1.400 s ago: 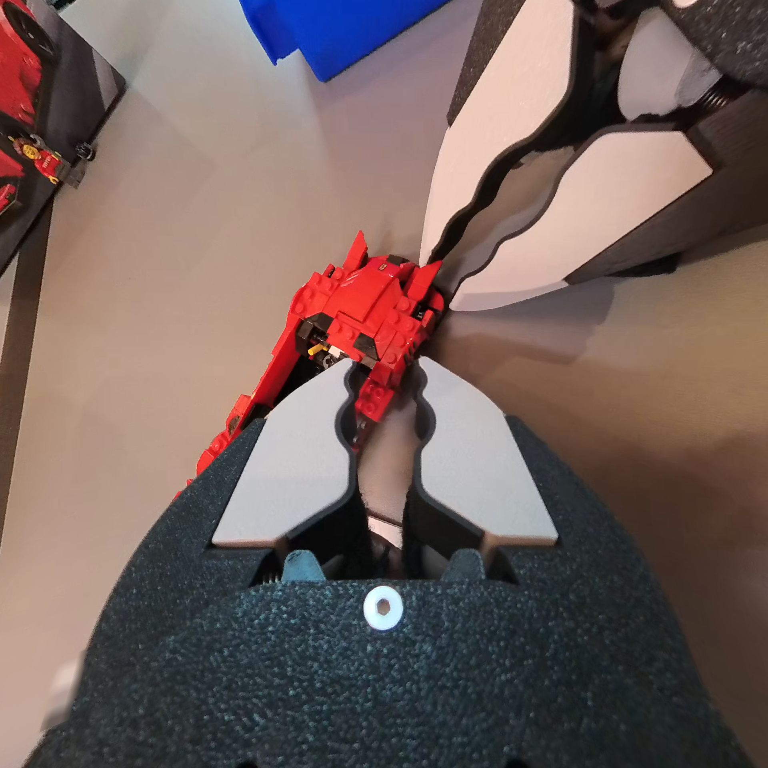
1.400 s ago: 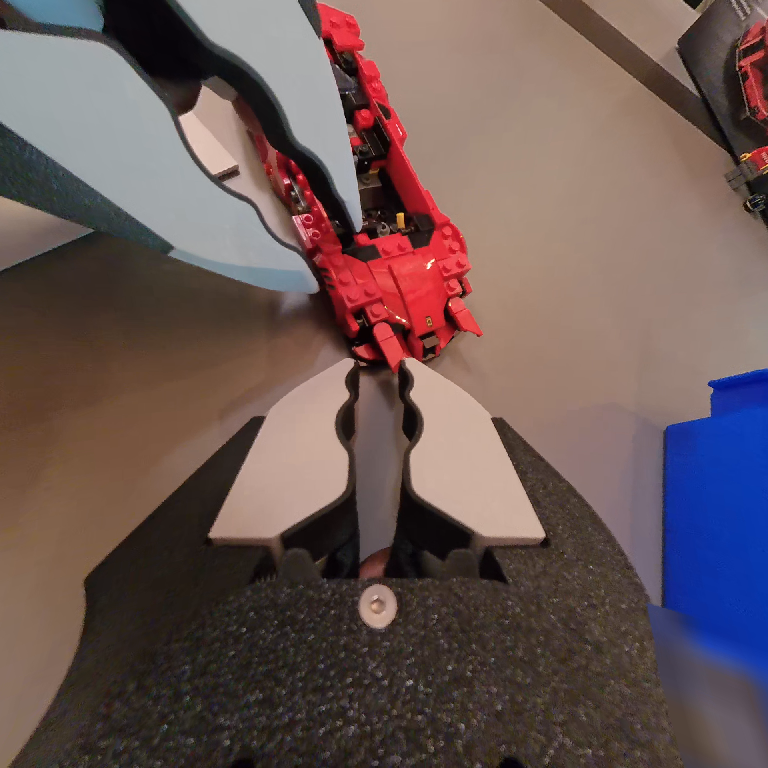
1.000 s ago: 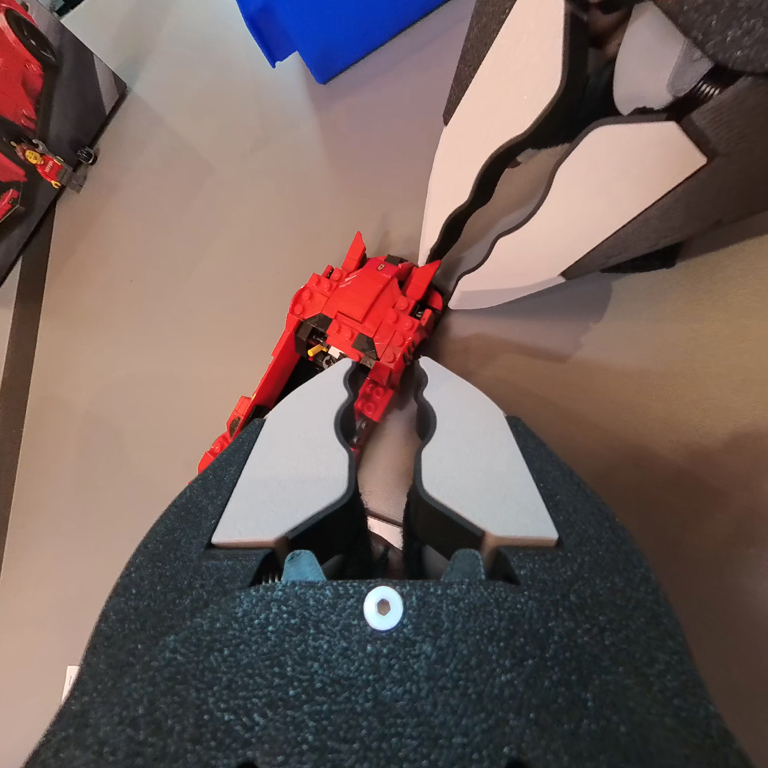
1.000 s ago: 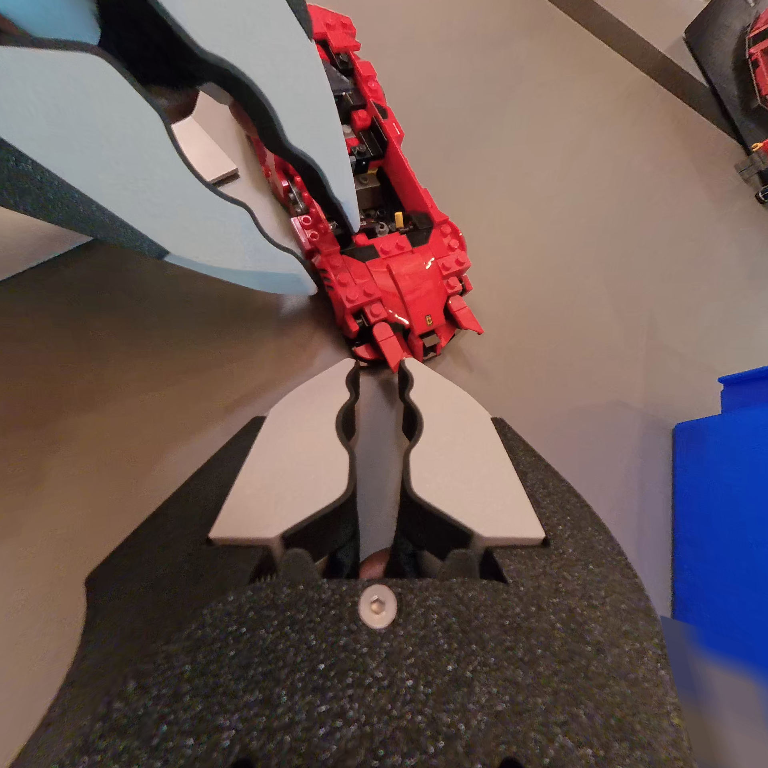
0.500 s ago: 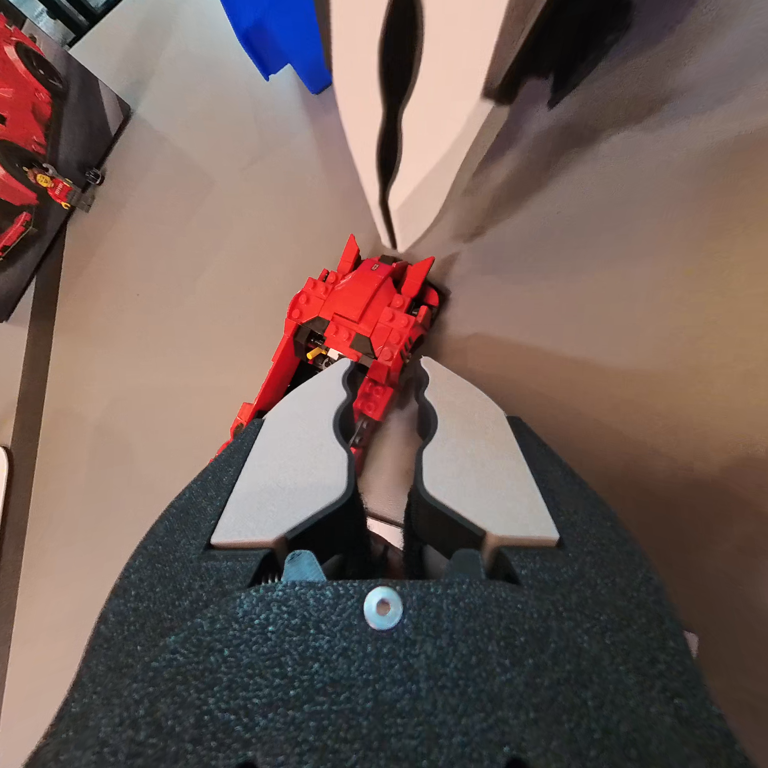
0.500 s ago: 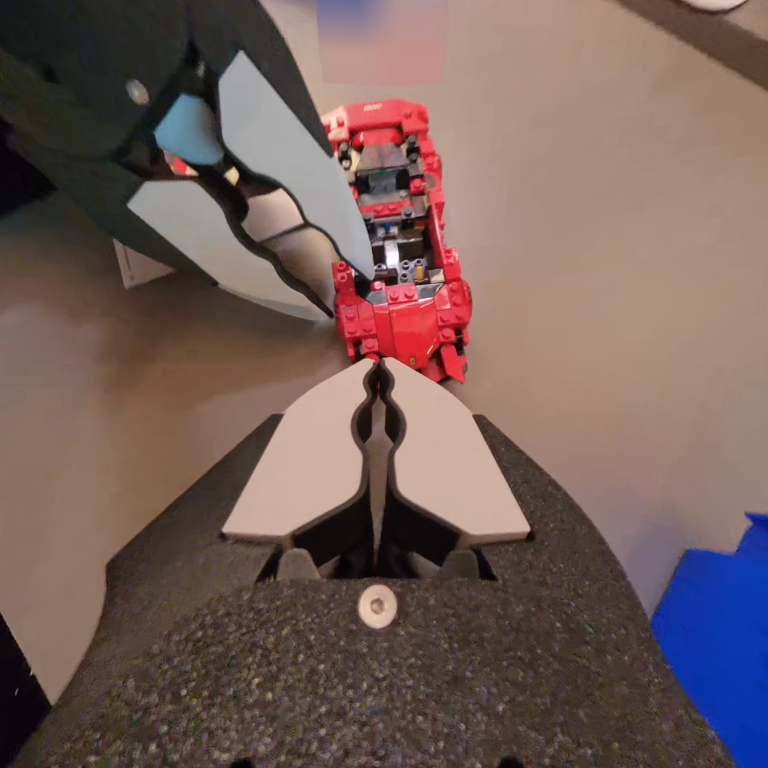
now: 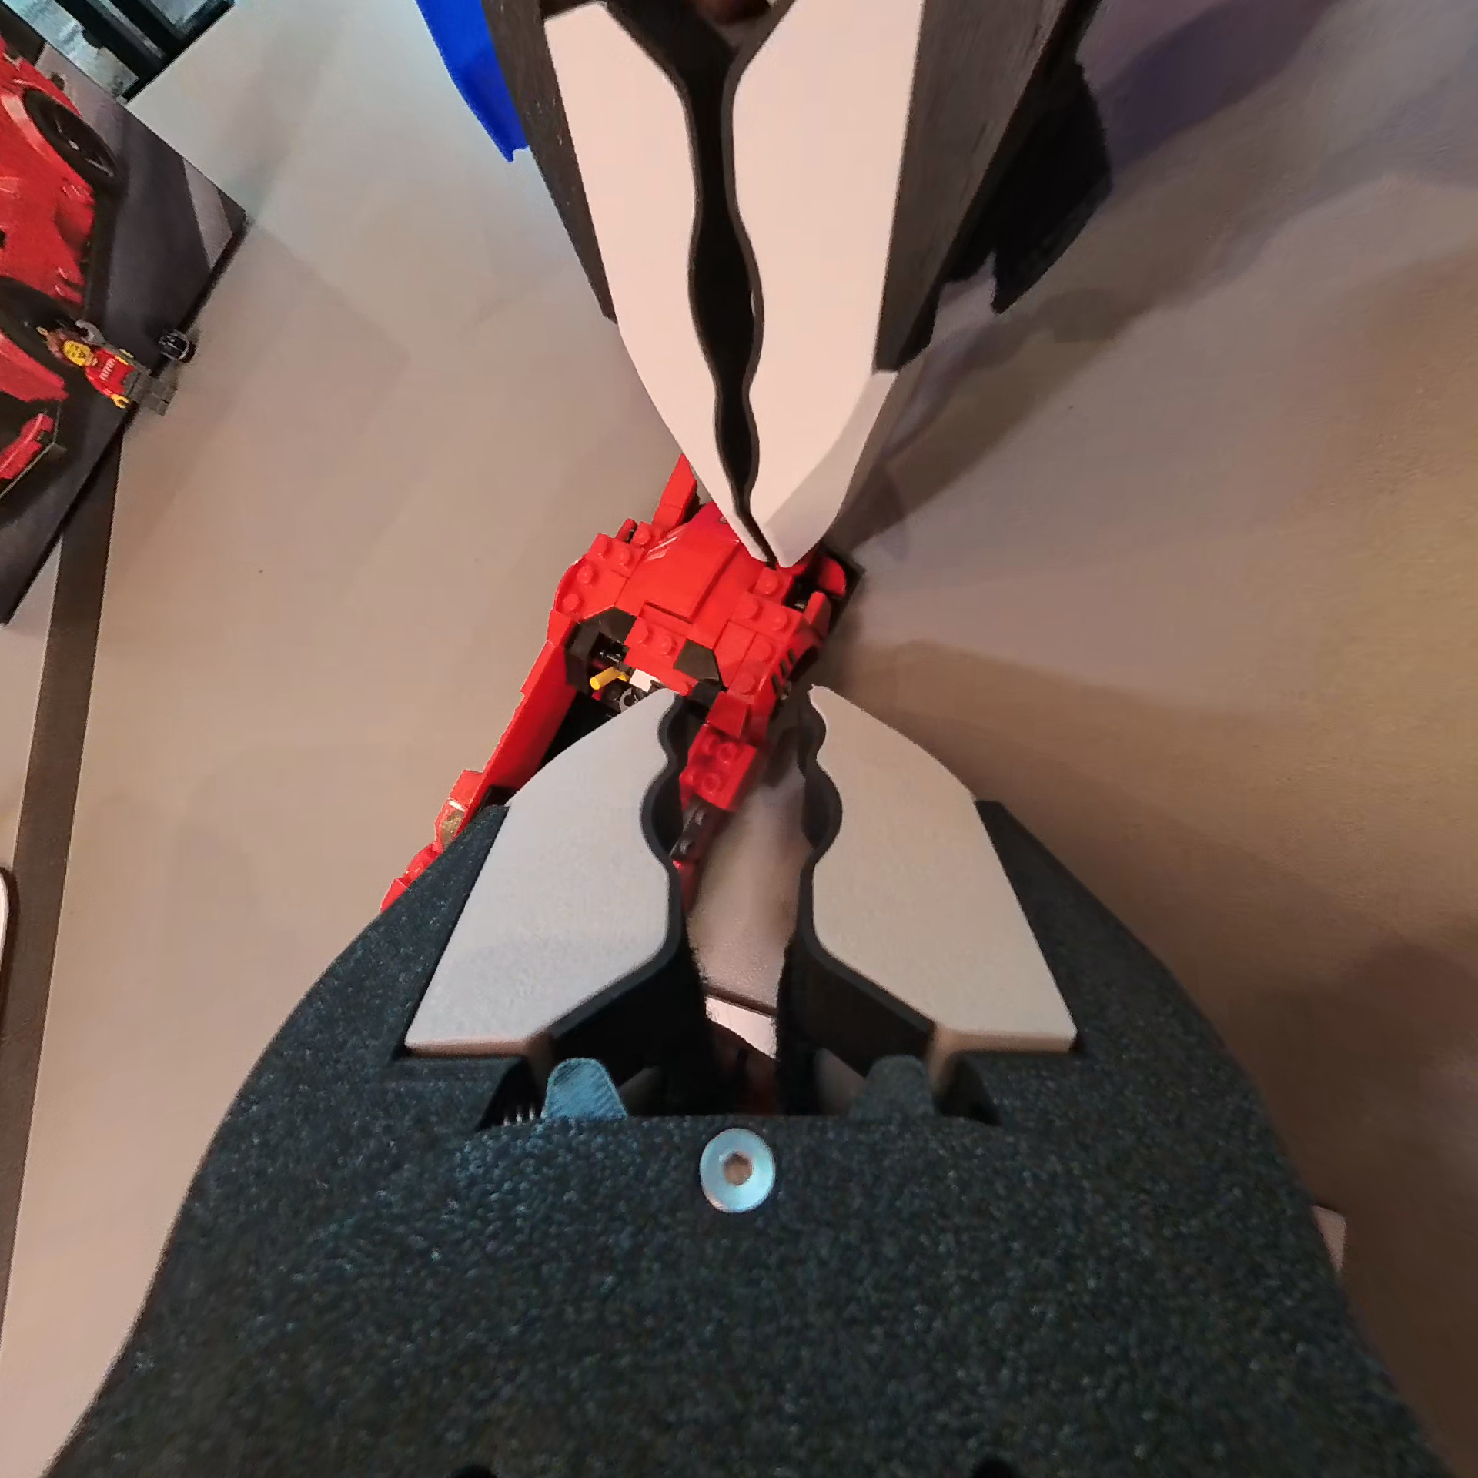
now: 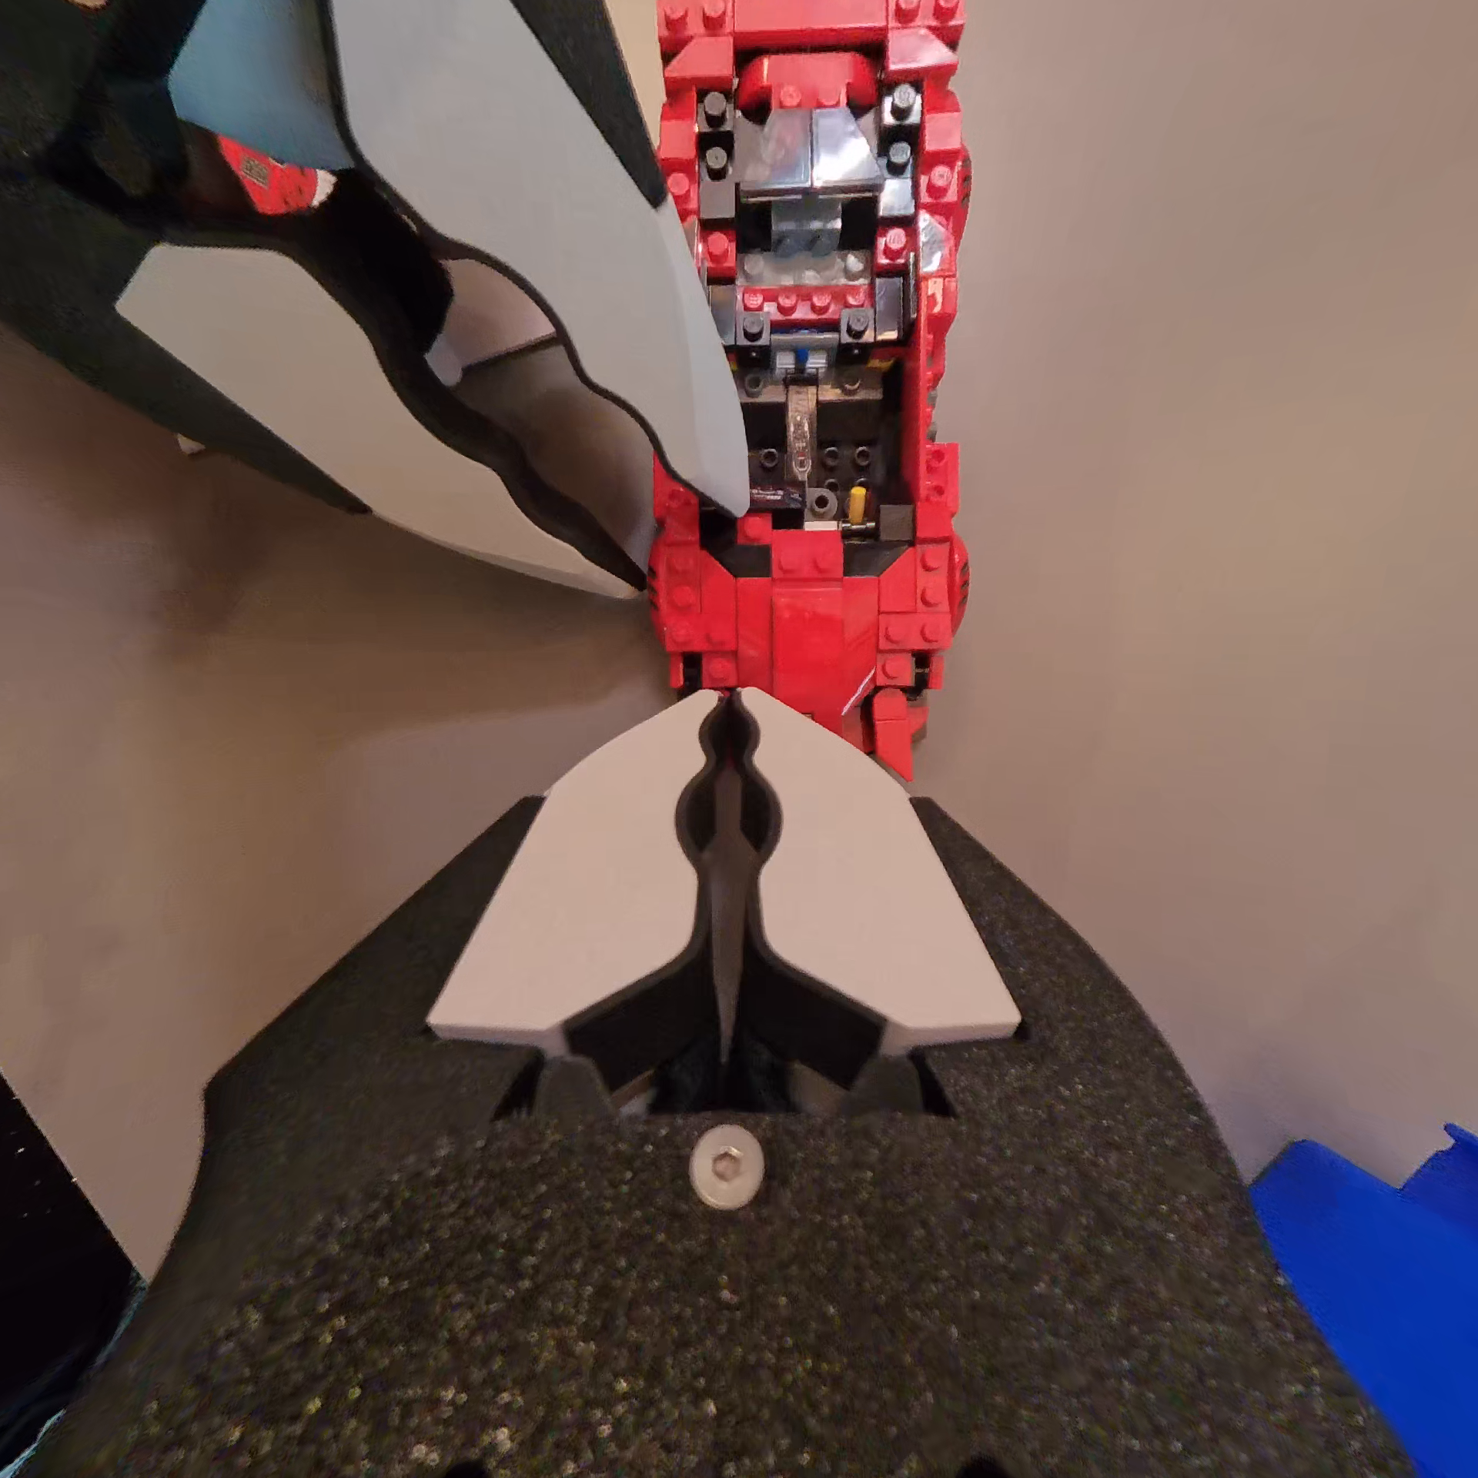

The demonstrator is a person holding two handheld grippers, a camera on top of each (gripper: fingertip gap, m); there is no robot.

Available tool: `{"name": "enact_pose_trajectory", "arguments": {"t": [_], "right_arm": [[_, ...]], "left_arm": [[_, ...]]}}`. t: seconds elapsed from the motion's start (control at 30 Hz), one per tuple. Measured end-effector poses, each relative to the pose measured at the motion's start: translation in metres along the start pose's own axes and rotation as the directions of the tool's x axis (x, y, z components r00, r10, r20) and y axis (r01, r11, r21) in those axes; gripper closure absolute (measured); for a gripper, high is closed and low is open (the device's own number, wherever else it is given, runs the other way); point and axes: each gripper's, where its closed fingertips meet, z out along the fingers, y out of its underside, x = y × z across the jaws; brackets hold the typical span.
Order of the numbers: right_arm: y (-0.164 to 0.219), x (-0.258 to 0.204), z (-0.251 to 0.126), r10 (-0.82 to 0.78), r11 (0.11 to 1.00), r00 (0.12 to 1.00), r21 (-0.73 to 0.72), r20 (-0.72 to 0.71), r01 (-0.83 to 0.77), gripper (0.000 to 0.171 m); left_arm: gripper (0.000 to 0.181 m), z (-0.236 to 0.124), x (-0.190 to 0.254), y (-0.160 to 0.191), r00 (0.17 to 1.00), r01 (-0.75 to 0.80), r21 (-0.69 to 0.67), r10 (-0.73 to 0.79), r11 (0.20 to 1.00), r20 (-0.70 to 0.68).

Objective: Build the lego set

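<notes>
The left claw point(image 7: 740, 704) straddled one side of the red car point(image 8: 808, 624), jaws narrowly apart around it; the right claw point(image 8: 732, 696), nearly closed, pinched the car's nose

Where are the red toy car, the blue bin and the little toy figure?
Red toy car point(image 8: 808, 616): right wrist view, on its smooth red bonnet.
Blue bin point(image 8: 1376, 1280): right wrist view, on its wall, bottom right corner.
Toy figure point(image 7: 94, 369): left wrist view, on its red body, far left.
</notes>
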Motion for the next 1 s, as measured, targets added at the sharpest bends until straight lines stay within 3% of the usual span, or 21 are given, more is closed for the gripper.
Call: {"name": "enact_pose_trajectory", "arguments": {"t": [0.77,0.87,0.97,1.0], "right_arm": [[0.002,0.000,0.002,-0.025,0.987,0.998,-0.163,-0.050,0.017,0.171],[0.001,-0.001,-0.001,-0.045,0.989,0.999,-0.140,-0.030,0.040,0.171],[-0.022,0.004,-0.026,0.005,0.998,1.000,0.058,-0.029,-0.004,0.171],[-0.020,0.008,-0.032,0.012,0.998,0.999,0.061,-0.046,-0.010,0.171]], "left_arm": [[0.155,0.000,0.000,0.000,1.000,-0.013,0.006,0.013,1.000,-0.010],[0.155,0.000,-0.001,0.001,1.000,-0.026,0.002,0.026,1.000,-0.007],[0.156,0.000,-0.001,0.001,1.000,-0.030,0.009,0.030,1.000,-0.010],[0.156,0.000,-0.001,0.001,1.000,-0.027,0.011,0.027,1.000,-0.012]]}}
